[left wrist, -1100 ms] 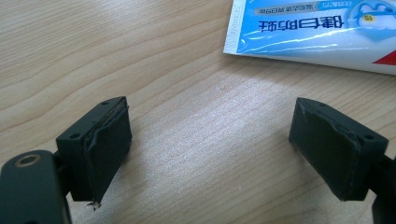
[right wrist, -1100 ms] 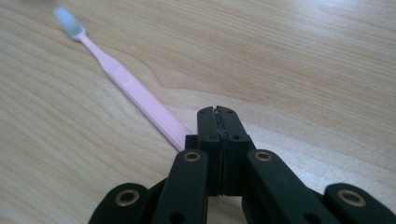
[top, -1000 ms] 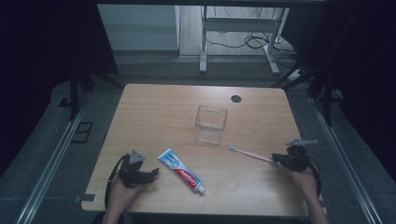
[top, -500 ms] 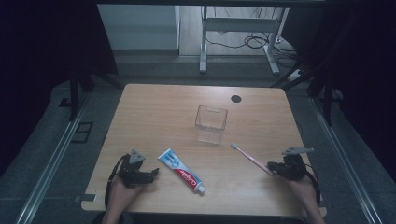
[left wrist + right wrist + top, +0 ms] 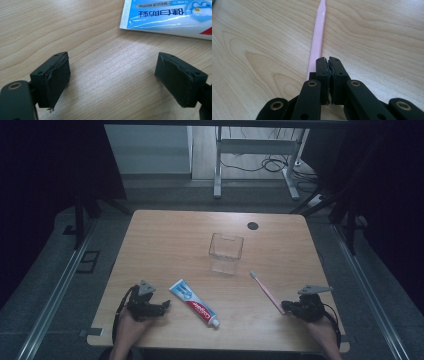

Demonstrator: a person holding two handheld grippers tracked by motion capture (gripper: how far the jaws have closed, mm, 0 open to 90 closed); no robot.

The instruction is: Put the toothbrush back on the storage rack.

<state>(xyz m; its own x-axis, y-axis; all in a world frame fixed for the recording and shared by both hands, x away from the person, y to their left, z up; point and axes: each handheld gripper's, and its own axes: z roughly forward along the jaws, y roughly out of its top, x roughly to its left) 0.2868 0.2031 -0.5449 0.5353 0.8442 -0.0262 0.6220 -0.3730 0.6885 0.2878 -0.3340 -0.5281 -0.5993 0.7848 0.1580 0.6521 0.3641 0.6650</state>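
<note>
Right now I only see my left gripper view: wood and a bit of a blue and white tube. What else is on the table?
Observer: A clear square plastic cup stands mid-table, beyond the blue, white and red toothpaste tube.
Operator: What's my other claw doing?
Observer: The right claw is shut at the end of a pink plastic toothbrush; I cannot tell if it pinches it.
Operator: Where's the tube's cap?
Observer: The white cap is at the tube's end farthest from your left claw.

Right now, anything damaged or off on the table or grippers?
The left gripper pads look worn: the rubber on one pad is frayed and peeling at its edge. The toothpaste, toothbrush and clear cup look intact.
</note>
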